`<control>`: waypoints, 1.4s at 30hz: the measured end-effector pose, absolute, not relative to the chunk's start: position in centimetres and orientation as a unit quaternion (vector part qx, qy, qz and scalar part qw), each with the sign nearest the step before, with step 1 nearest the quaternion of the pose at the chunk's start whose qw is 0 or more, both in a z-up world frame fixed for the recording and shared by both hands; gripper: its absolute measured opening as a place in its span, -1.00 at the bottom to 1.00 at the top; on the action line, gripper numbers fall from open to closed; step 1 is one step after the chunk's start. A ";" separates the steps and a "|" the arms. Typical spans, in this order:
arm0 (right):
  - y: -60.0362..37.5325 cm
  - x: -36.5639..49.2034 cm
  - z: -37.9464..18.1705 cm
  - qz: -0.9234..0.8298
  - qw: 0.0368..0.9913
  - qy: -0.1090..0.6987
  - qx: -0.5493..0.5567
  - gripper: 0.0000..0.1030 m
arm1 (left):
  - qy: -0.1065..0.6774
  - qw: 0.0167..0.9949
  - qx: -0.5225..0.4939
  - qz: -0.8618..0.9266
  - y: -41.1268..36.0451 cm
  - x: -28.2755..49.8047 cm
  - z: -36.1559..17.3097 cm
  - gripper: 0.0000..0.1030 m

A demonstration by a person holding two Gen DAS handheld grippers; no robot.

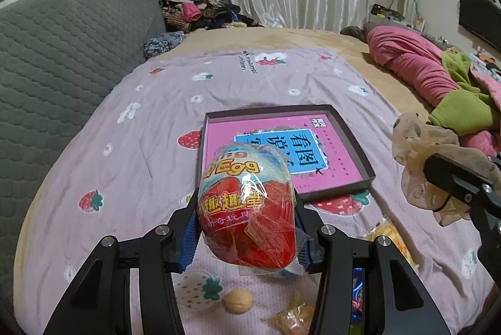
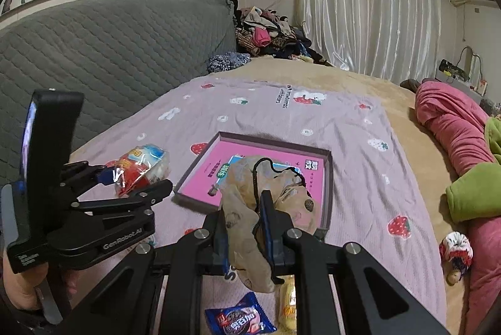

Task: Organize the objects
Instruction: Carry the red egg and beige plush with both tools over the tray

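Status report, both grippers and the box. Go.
Left gripper shut on wrapped toy egg. Right gripper shut on beige drawstring pouch. Both above the bed, near the open box holding a pink book. Path clear.

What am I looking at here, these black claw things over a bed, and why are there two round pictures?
These are two hand-held grippers, one in each of a person's hands, each with a wide-angle camera looking along its fingers. That explains the two round pictures: one from the left tool, one from the right.

The left gripper is clamped on a wrapped toy egg. The right gripper is shut on a beige drawstring pouch.

Below them a strawberry-print sheet covers the bed. On it lies a shallow box holding a pink book. Nearer the cameras lie a walnut, a blue cookie packet and yellow wrapped snacks.
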State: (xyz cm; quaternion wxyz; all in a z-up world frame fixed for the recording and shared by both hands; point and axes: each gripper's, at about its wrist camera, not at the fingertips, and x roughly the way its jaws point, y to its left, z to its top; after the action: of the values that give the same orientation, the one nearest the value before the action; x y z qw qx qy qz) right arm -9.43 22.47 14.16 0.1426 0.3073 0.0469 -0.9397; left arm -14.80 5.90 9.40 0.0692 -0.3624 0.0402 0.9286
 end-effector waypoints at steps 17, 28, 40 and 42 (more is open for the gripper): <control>23.5 -12.6 16.0 -0.947 0.139 0.042 0.288 -0.69 | 0.035 0.062 -0.365 0.928 7.4 -19.0 10.1 0.01; 23.7 -15.9 16.2 -0.948 0.144 0.037 0.281 -0.69 | 0.024 0.057 -0.364 0.929 7.3 -23.0 10.6 0.01; 24.9 -20.1 16.1 -0.954 0.135 0.035 0.266 -0.69 | 0.008 0.050 -0.360 0.932 7.1 -27.9 10.2 0.01; 25.0 -21.0 15.7 -0.953 0.136 0.032 0.269 -0.68 | 0.001 0.050 -0.361 0.931 7.1 -28.9 9.7 0.01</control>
State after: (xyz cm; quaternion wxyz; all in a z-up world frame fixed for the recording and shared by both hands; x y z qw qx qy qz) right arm -20.97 25.02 15.65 0.1362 0.2689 0.0323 -0.9529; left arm -28.94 7.09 9.73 0.0502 -0.3606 0.0012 0.9314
